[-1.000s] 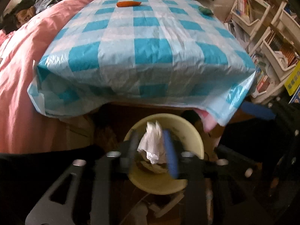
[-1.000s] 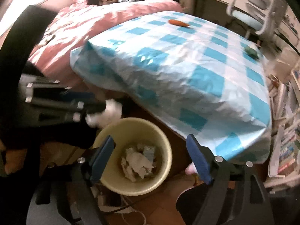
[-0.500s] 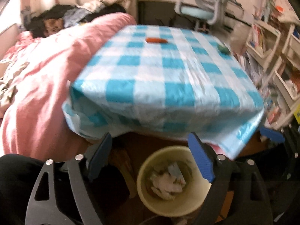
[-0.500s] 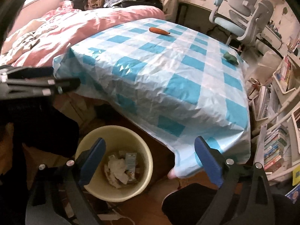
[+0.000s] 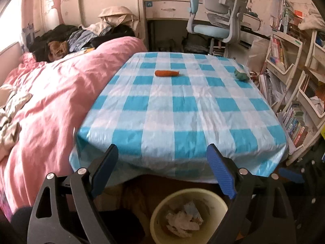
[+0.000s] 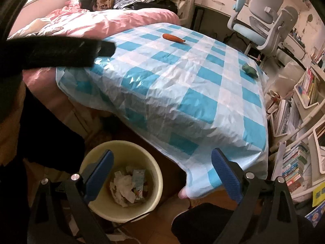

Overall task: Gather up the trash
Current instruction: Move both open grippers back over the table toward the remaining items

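The table (image 5: 178, 109) is covered w/ a thin plastic cloth in blue and white checks, shiny and full of small wrinkles, and its edge hangs loose over the near side. On the cloth lie an orange carrot-shaped thing (image 5: 167, 73) near the far middle and a dark green lumpy thing (image 5: 241, 75) at the far right edge; what they are made of I cannot tell. Under the near edge of the table stands a round pale yellow bin (image 6: 121, 181), smooth plastic, and inside it is the trash (image 6: 128, 187): crumpled white tissue and a small printed carton or packet, the print too small to read. The left gripper (image 5: 162, 170) has just been opening; its blue ribbed pads stand wide apart, nothing between them, touching nothing, and it hangs in front of the cloth edge above the bin. The right gripper (image 6: 160, 172) has also just been opening and is wide apart and empty, w/ the bin behind its left finger. In the right view a dark blurred bar crosses the upper left, prob. the other gripper or a sleeve, not clear. Left of the table is a soft pink quilt (image 5: 48, 101). The bottom of the bin is cut off in the left view.
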The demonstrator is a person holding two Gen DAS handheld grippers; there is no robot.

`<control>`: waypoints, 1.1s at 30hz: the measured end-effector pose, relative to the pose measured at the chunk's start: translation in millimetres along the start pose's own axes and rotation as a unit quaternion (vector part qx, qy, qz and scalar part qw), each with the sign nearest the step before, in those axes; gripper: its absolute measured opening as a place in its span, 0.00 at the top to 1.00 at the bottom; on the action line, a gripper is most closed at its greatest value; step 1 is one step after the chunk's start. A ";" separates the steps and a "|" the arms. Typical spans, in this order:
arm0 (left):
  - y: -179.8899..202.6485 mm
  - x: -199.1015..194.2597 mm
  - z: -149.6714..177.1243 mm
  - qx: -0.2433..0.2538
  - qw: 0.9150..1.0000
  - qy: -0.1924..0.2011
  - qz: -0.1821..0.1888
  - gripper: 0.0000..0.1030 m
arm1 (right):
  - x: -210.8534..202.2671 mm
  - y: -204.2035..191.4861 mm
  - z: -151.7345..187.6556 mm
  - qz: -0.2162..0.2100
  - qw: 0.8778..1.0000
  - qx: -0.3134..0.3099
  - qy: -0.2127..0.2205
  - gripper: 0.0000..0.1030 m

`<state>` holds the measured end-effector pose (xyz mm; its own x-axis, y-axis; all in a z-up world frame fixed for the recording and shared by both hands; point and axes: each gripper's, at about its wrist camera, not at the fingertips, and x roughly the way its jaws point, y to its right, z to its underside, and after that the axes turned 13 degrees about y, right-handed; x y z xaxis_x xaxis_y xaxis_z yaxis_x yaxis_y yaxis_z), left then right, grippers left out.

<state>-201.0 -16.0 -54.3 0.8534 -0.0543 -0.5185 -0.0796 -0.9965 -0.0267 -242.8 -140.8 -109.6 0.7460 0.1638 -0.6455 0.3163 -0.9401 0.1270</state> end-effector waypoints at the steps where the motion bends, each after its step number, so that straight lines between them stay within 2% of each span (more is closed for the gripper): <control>1: 0.5 3.0 -4.9 0.001 1.000 0.002 0.000 0.17 | 0.4 0.1 -0.9 0.000 1.000 -0.001 0.000 0.10; 14: 7.7 47.7 -50.3 0.010 1.000 0.006 -0.003 0.17 | 9.8 15.7 -17.0 0.009 1.000 -0.016 0.010 0.10; 26: 17.9 114.1 -87.6 0.014 1.000 -0.009 -0.011 0.17 | 40.4 63.6 -48.6 0.035 0.999 -0.030 0.015 0.09; 33: 20.3 164.3 -107.4 0.013 0.999 -0.029 -0.016 0.17 | 70.3 105.7 -69.5 0.047 0.999 -0.018 0.013 0.08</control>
<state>-7.1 -52.0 -48.2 0.8249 -0.0170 -0.5651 -0.0660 -0.9956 -0.0664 -116.2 -207.9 -89.1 0.7886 0.0828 -0.6093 0.2643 -0.9403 0.2143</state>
